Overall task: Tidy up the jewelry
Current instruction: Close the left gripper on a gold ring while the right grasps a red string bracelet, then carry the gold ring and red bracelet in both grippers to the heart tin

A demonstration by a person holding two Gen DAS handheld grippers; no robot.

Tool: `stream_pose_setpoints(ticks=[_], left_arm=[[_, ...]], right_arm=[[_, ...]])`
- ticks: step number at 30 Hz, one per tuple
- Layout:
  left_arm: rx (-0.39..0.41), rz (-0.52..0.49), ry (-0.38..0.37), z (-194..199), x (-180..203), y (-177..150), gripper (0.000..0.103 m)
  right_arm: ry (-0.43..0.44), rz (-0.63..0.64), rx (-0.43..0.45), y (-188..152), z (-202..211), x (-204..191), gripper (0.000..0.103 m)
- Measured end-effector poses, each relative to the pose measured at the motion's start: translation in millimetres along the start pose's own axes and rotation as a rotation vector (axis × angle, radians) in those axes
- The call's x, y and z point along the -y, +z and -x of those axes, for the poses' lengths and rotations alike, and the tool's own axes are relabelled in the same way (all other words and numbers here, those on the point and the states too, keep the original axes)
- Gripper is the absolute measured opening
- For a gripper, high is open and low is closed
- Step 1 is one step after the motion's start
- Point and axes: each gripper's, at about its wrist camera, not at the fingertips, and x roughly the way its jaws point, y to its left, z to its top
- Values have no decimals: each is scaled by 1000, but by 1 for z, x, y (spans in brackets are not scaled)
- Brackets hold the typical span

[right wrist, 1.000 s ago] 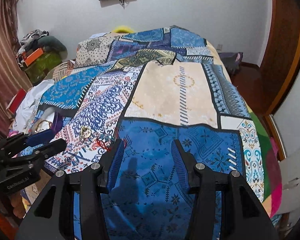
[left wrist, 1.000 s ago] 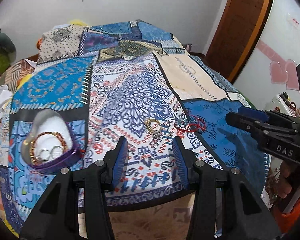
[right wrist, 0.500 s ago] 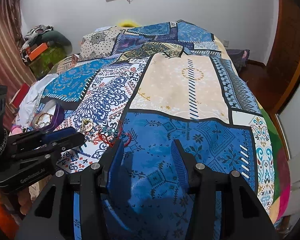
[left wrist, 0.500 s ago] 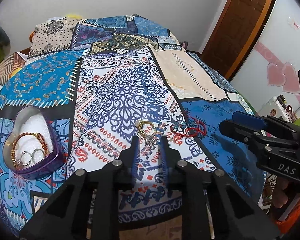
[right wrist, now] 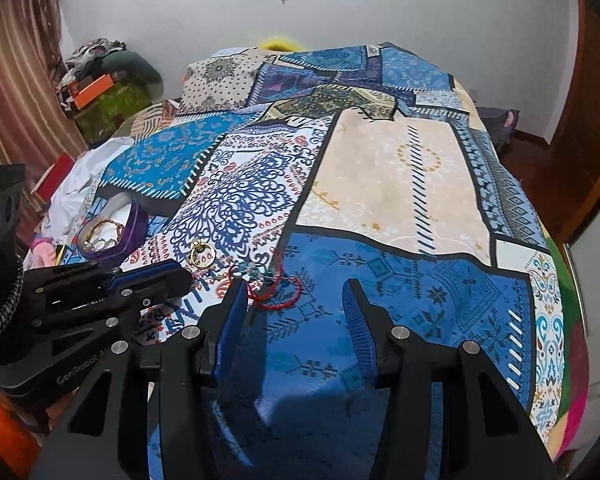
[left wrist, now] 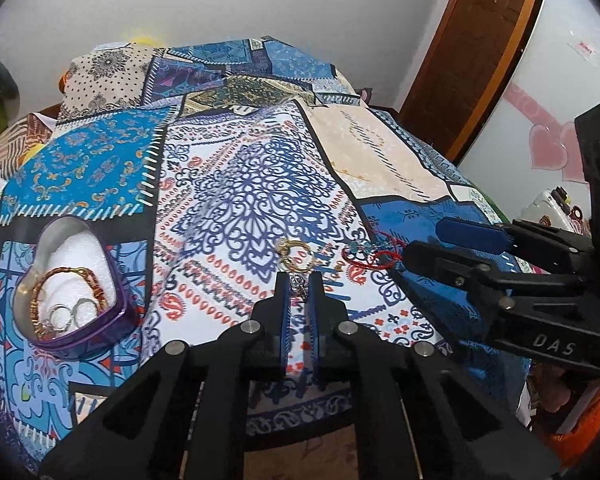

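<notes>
A small silver trinket (left wrist: 299, 281) is pinched by the left gripper (left wrist: 299, 285), marked "GenRobot.AI". The right gripper (right wrist: 296, 304), lettered "DAS", is held spread wide.

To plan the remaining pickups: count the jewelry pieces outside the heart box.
3. A small silver piece between the left gripper's fingers, a gold ring just beyond them, a red cord bracelet right of it. Teal beads there may be a fourth.

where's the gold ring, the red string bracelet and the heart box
gold ring (left wrist: 295, 256): left wrist view, on its near gold rim, lying on the bedspread.
red string bracelet (right wrist: 278, 295): right wrist view, on its red loop.
heart box (left wrist: 100, 330): left wrist view, on its purple outer wall.
</notes>
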Motion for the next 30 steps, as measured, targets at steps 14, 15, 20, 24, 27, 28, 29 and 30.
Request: stream_pose_setpoints(ticks=[14,15,20,24,27,28,29,30], left_arm=[[35,14,11,13,-13,2,7],[35,15,11,13,-13,2,7],[41,16,11,17,-13,1,7],[52,17,13,22,-13,1,7],[60,16,15,27,-11,2,7],[65,14,16,30,-11,2,7],[68,13,18,31,-11,2,7],[73,12,19,34,-10,3,7]], right_arm=[[6,84,-49,-1,-26,-17,47],[11,84,-48,-2,-27,-17,47],[19,75,-33,-3,-30,-16,46],[-4,67,-13,-4,-29,-15,28],[-4,47,-9,-2,-28,-11,8],[3,38,-7,-2,-27,-9,8],[2,27,-5,-2,-26,-8,8],[-2,15,-1,-1,-23,-7,8]])
